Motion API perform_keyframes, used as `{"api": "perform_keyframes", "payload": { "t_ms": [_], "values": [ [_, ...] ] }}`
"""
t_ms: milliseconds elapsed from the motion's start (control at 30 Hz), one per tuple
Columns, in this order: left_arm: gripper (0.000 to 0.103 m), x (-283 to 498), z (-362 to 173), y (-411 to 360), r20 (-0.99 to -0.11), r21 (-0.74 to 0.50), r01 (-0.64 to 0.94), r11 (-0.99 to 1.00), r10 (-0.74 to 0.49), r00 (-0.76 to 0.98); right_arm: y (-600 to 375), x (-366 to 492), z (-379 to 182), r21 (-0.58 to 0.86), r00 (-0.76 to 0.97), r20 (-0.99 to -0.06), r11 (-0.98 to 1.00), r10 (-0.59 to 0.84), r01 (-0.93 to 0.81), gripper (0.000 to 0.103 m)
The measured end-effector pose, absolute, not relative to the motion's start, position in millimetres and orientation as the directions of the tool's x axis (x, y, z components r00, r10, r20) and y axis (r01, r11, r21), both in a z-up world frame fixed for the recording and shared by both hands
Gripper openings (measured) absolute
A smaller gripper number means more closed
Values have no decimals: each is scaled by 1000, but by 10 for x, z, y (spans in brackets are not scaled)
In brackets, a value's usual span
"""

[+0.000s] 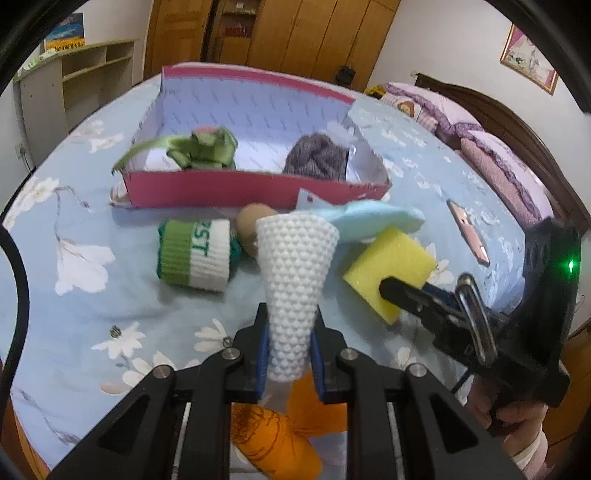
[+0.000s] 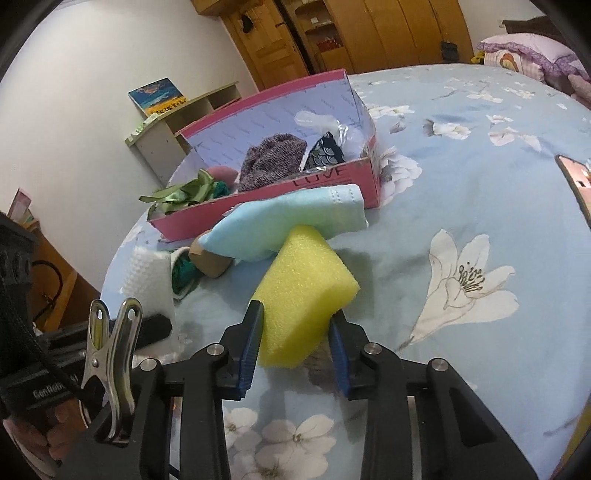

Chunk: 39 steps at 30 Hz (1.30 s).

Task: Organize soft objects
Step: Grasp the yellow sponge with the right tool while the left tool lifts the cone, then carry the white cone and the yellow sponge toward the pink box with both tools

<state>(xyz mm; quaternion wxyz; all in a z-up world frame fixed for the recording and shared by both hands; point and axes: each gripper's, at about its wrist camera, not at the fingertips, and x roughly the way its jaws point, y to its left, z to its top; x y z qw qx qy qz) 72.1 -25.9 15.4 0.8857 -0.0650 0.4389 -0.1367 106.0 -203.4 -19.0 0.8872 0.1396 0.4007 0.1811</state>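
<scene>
My left gripper (image 1: 290,332) is shut on a white bumpy foam sleeve (image 1: 295,266) that stands up out of its jaws. My right gripper (image 2: 297,321) is shut on a yellow sponge (image 2: 303,291), its blue pads pressing the two sides; the sponge rests low over the bedspread. A pink box (image 1: 221,192) lies farther back with a green ribbon (image 1: 207,147) and a purple knit bundle (image 1: 317,155) inside. In front of the box lie a green-and-white sock roll (image 1: 195,254), a brown ball (image 1: 255,225) and a light blue cloth (image 1: 376,218).
All this sits on a bed with a blue flowered spread (image 2: 480,184). An orange soft item (image 1: 273,435) lies under my left gripper. A pink phone (image 1: 469,232) lies to the right, with pillows (image 1: 498,158) beyond it. A shelf (image 1: 74,74) and wooden wardrobes (image 1: 295,33) stand behind.
</scene>
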Motion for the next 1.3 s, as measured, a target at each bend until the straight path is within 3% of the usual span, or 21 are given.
{"api": "perform_keyframes", "payload": {
  "t_ms": [267, 500, 633, 867, 1000, 1300],
  "values": [
    [20, 624, 235, -221, -743, -253, 187, 949, -314, 591, -2063, 898, -138, 396, 617, -650, 891, 443, -222, 35],
    [20, 542, 281, -157, -726, -261, 185, 947, -319, 609, -2037, 784, -292, 322, 583, -710, 918, 396, -231, 37],
    [20, 529, 296, -114, -718, -265, 180, 947, -319, 619, -2004, 724, -282, 289, 597, -707, 925, 379, -245, 45],
    [20, 503, 402, -60, -685, -280, 178, 944, -326, 651, -1980, 730, -267, 347, 596, -683, 906, 422, -243, 45],
    [20, 498, 438, -15, -676, -281, 170, 945, -321, 664, -2019, 757, -320, 375, 587, -682, 898, 436, -231, 33],
    [20, 544, 481, 104, -669, -273, 137, 952, -291, 684, -1979, 628, -92, 343, 632, -630, 892, 452, -296, 31]
  ]
}}
